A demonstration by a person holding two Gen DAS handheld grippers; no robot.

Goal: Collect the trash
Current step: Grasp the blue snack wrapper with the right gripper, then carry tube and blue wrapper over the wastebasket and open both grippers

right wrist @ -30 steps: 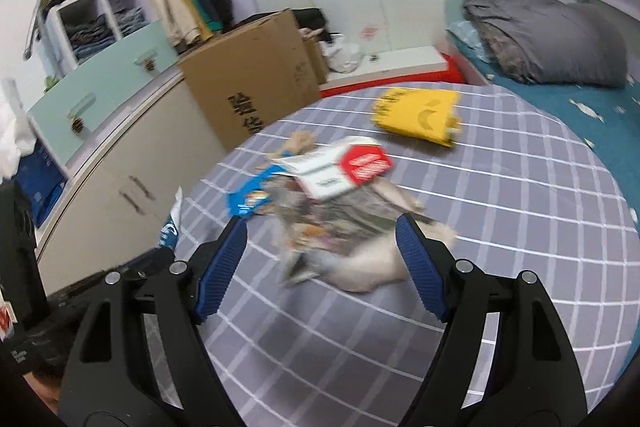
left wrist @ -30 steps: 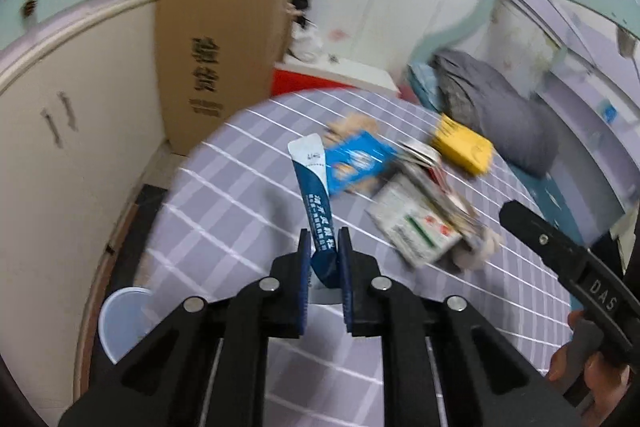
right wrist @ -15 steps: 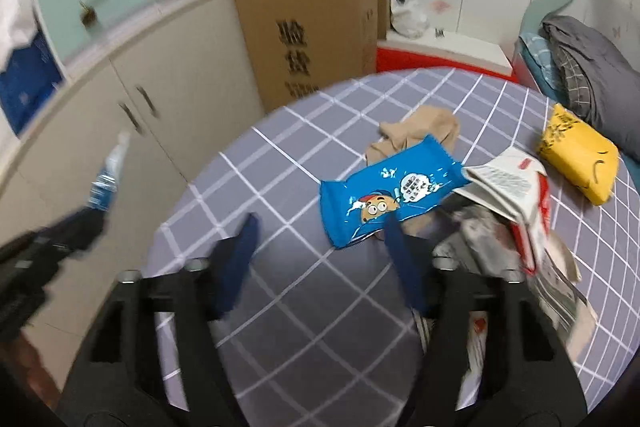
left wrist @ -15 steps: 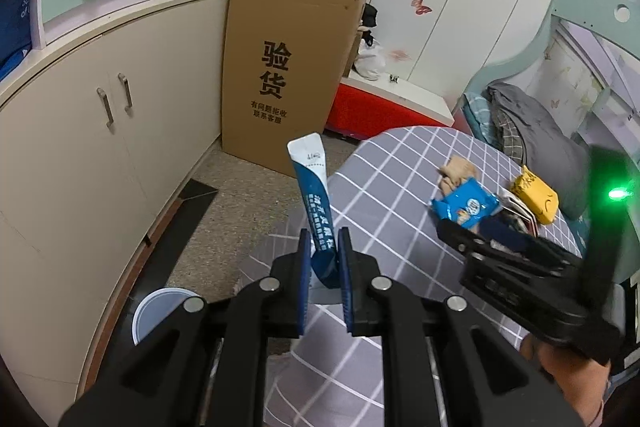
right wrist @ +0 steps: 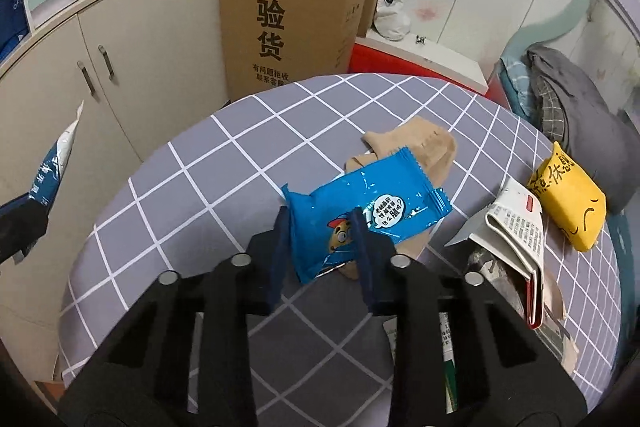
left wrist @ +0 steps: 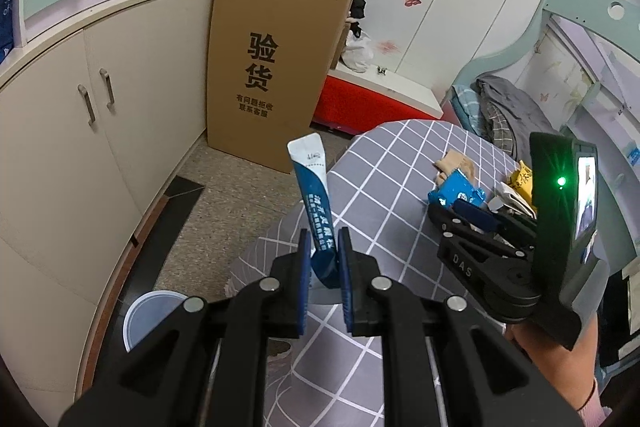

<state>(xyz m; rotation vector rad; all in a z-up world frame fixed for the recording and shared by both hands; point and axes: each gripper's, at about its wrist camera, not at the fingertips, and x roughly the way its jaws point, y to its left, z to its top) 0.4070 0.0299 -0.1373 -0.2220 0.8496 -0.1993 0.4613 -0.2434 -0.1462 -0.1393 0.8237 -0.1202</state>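
Fingers of my left gripper [left wrist: 324,259] clamp a blue-and-white sachet [left wrist: 316,203], upright, past the table [right wrist: 248,163] edge above the floor. My right gripper [right wrist: 320,239] is closing; its fingers straddle the blue snack wrapper [right wrist: 368,211] on the table, overlapping a beige sock [right wrist: 424,147].

Our left tongs [left wrist: 323,259] angle downward, pads clamped tight on a thin sachet [left wrist: 316,203]. Our right tongs [right wrist: 320,247] tilt down too, jaws closing around a blue wrapper [right wrist: 368,211], seemingly touching it.
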